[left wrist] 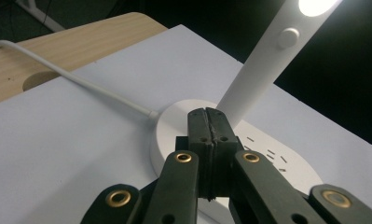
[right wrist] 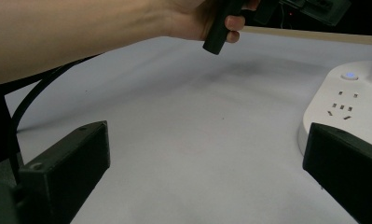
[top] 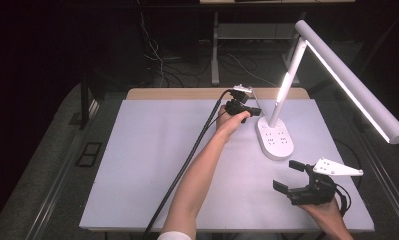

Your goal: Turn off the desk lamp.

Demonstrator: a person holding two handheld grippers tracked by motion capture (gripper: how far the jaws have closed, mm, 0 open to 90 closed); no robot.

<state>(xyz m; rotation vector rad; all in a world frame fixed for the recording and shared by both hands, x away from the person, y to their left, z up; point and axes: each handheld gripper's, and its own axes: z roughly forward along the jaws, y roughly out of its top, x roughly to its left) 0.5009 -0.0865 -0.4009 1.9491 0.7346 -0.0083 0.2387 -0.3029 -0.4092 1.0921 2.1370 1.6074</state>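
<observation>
Left gripper [left wrist: 210, 122] (pressed closed, empty) hovers over the lamp base [left wrist: 174, 126].

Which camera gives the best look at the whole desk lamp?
The high view: the desk lamp shows complete, from base to lit head. The left gripper view catches its stem, base edge and cord; the right gripper view shows its base with sockets.

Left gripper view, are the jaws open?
No, the left gripper has its black jaws pressed together, nothing between them, right above the white lamp base.

The left gripper [top: 254, 112], upper centre of the high view, is clamped tight, forearm outstretched. The right gripper [top: 289, 175], lower right, gapes wide.
</observation>
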